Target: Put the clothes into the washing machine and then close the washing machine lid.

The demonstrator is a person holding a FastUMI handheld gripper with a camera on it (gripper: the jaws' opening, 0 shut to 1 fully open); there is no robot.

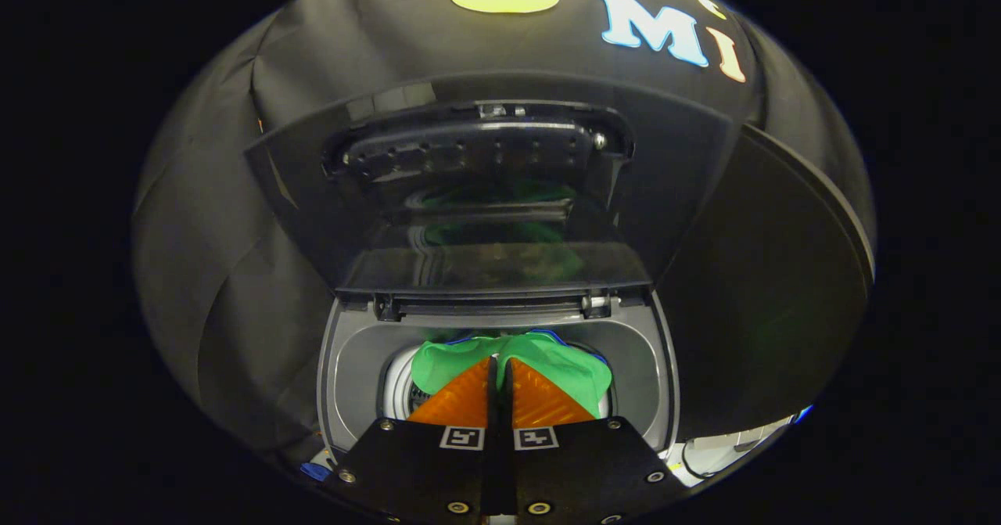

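A top-loading washing machine [344,368] stands below me with its dark lid [485,196] raised upright behind the opening. My gripper [500,362] hangs over the round drum mouth, its two fingers pressed together on a green garment [567,368]. The cloth bunches at the fingertips and spills to both sides of them above the drum. A blue edge of fabric peeks out behind the green cloth. The lid's glossy inner face mirrors the green cloth.
The grey rim of the tub surrounds the drum opening. Black cloth walls close in behind and on both sides of the machine. A white surface [727,451] with a cable lies beside the machine on the right.
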